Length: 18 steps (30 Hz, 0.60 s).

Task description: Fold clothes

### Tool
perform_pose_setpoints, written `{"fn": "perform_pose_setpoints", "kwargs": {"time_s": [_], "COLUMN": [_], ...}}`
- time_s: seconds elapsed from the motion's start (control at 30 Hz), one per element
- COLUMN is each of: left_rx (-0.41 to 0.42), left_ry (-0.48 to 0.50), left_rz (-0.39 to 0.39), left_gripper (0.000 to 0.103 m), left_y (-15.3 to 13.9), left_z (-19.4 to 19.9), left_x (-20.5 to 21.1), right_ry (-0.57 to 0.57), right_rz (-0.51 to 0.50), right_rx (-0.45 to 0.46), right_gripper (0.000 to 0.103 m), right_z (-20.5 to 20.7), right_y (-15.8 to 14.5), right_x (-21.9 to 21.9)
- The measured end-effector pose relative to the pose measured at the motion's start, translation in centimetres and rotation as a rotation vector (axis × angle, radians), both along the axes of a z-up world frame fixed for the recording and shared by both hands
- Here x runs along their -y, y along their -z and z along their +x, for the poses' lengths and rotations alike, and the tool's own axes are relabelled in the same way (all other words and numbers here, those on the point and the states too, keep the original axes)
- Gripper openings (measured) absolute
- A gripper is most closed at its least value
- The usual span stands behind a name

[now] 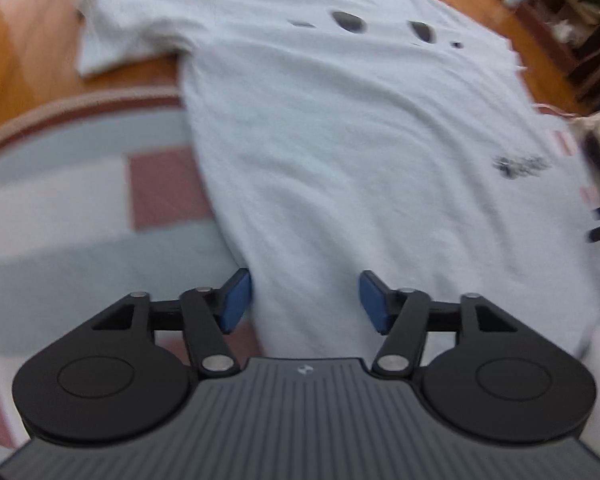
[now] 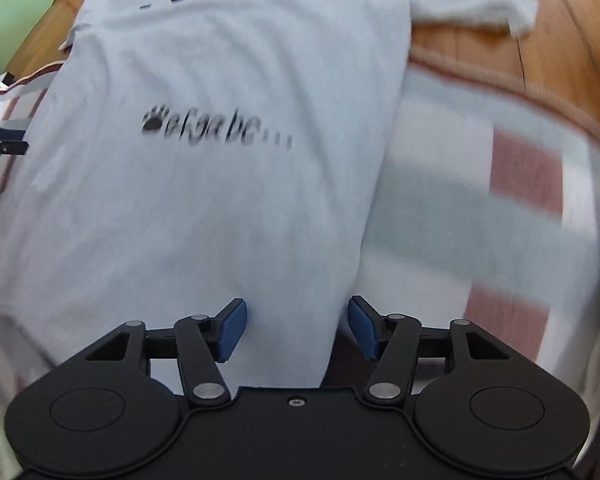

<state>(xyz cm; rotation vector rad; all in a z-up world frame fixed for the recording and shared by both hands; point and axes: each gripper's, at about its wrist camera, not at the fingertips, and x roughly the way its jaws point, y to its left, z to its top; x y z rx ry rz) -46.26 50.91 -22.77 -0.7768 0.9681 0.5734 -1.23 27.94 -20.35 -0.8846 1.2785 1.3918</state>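
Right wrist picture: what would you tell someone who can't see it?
A white T-shirt with a blurry dark print lies spread on a checked rug over a wooden floor. The right hand-held gripper hangs open at the shirt's near edge.

Both the left gripper and right gripper have black linkage arms, silver pivot screws, blue pads, and seemingly ribbed grey bodies.

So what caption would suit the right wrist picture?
Open right gripper poised over the hem of a white T-shirt spread on a checked rug.
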Motion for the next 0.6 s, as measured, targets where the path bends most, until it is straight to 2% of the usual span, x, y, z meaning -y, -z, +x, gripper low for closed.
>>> {"fn": "perform_pose_setpoints", "kwargs": {"time_s": [0.03, 0.13, 0.17, 0.23, 0.27, 0.33, 0.37, 0.4, 0.47, 0.5, 0.53, 0.6], "left_rx": [-0.037, -0.13, -0.121, -0.071, -0.07, -0.08, -0.09, -0.123, -0.221, -0.226, -0.214, -0.172], "left_ry": [0.028, 0.053, 0.008, -0.118, -0.172, -0.246, -0.248, -0.218, -0.117, -0.102, -0.098, -0.107], "left_rz": [0.016, 0.156, 0.172, 0.176, 0.174, 0.142, 0.12, 0.134, 0.23, 0.228, 0.207, 0.141], "left_gripper": [0.006, 0.004, 0.004, 0.004, 0.004, 0.004, 0.004, 0.004, 0.005, 0.005, 0.005, 0.011], "left_y": [0.0, -0.9, -1.4, -2.7, -2.6, -1.7, -1.2, -0.9, -0.8, -1.0, -1.1, -1.4], "left_z": [0.5, 1.5, 0.8, -1.3, -2.4, -4.2, -4.3, -3.8, -2.1, -1.8, -1.7, -2.0], "left_x": [0.6, 2.3, 2.2, 1.5, 1.1, 0.5, 0.8, 1.6, 3.5, 3.7, 3.6, 3.4], "right_ry": [0.001, -0.003, -0.018, -0.058, -0.068, -0.022, 0.0, 0.021, 0.051, 0.067, 0.083, 0.12], "right_rz": [-0.003, -0.004, 0.011, 0.051, 0.075, 0.095, 0.092, 0.089, 0.069, 0.045, 0.021, -0.048], "right_rx": [-0.016, -0.058, -0.038, 0.023, 0.019, -0.02, -0.02, -0.019, -0.064, -0.107, -0.15, -0.256], "right_gripper": [0.068, 0.069, 0.067, 0.032, 0.027, 0.004, 0.001, 0.0, 0.001, 0.003, 0.012, 0.014], "right_z": [0.0, -0.1, -0.2, -0.7, -0.5, 0.6, 0.9, 1.3, 1.6, 1.7, 1.8, 2.8], "right_y": [0.0, 0.1, 0.1, -0.1, -0.4, -0.7, -0.7, -0.7, -0.7, -0.6, -0.5, 0.4], "right_x": [0.6, 2.4, 2.9, 3.8, 4.1, 5.0, 5.3, 5.5, 5.7, 5.6, 5.5, 6.1]}}
